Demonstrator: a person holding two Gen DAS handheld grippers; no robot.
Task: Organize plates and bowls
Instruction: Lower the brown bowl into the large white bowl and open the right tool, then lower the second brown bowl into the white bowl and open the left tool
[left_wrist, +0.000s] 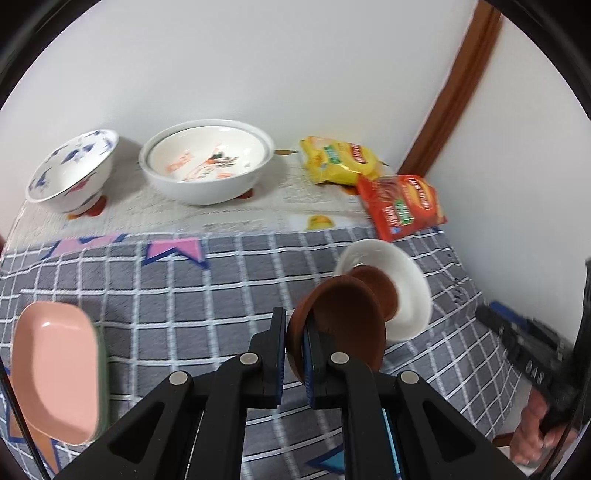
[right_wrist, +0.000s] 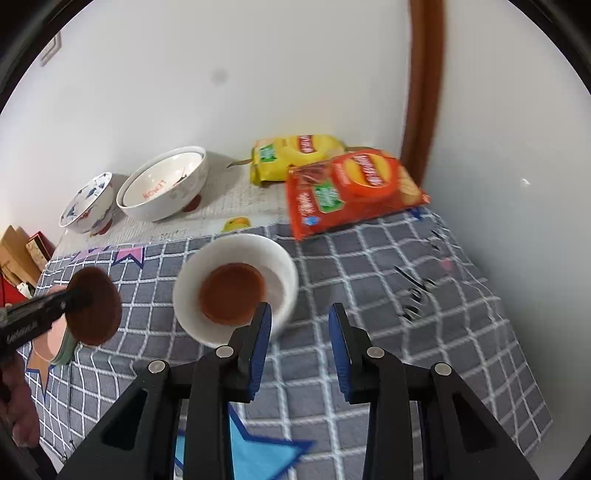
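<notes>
My left gripper (left_wrist: 294, 321) is shut on the rim of a small brown dish (left_wrist: 343, 325), held tilted above the grey checked cloth. Just beyond it stands a white bowl (left_wrist: 410, 280) with a second brown dish (left_wrist: 376, 288) lying inside. In the right wrist view my right gripper (right_wrist: 300, 314) is open with nothing between its fingers, right at the near rim of that white bowl (right_wrist: 273, 266), which holds the brown dish (right_wrist: 232, 291). At the left, the left gripper (right_wrist: 75, 297) carries the other brown dish (right_wrist: 92, 314) over a pink plate (right_wrist: 48, 343).
A pink plate (left_wrist: 55, 369) lies at the near left. A blue-patterned bowl (left_wrist: 74, 170) and a large white printed bowl (left_wrist: 207, 162) stand by the wall. Yellow (left_wrist: 340, 162) and red (left_wrist: 402, 206) chip bags lie at the back right corner. The cloth (left_wrist: 184, 295) covers the table.
</notes>
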